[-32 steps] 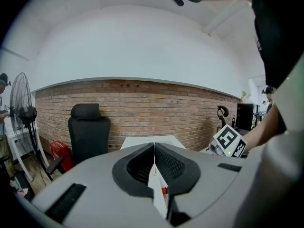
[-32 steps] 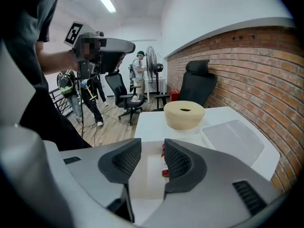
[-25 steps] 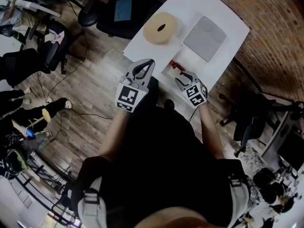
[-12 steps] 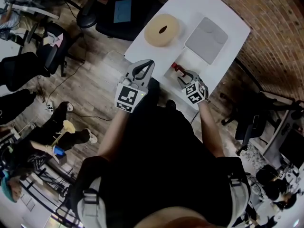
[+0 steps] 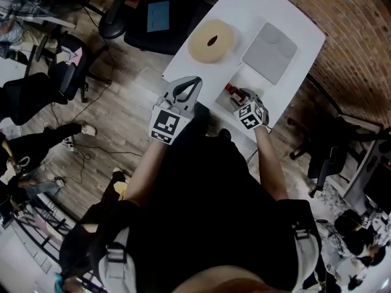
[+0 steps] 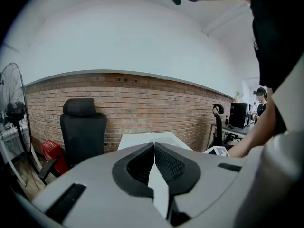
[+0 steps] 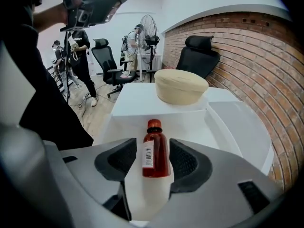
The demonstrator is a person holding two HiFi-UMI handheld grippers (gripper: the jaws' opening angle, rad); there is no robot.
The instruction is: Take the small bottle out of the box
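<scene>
The small bottle is red-brown with a red cap and a white barcode label. It lies on its side on the floor of the open white box. My right gripper points steeply down into the box with the bottle between its jaws. The jaws have just been opening and the pads stand a little off the bottle's sides. In the head view the bottle shows just ahead of the right gripper. My left gripper hangs beside the table's near-left edge, off the table, its fingertips shut together on nothing.
A beige round roll sits on the white table beyond the box. A grey lid lies to the right of it. Office chairs, a standing fan and people stand on the wooden floor to the left. A brick wall runs along the right.
My right gripper has moved down and forward into the box, over the bottle, and its jaws have widened. The left gripper has shifted slightly. People on the floor at left have walked.
</scene>
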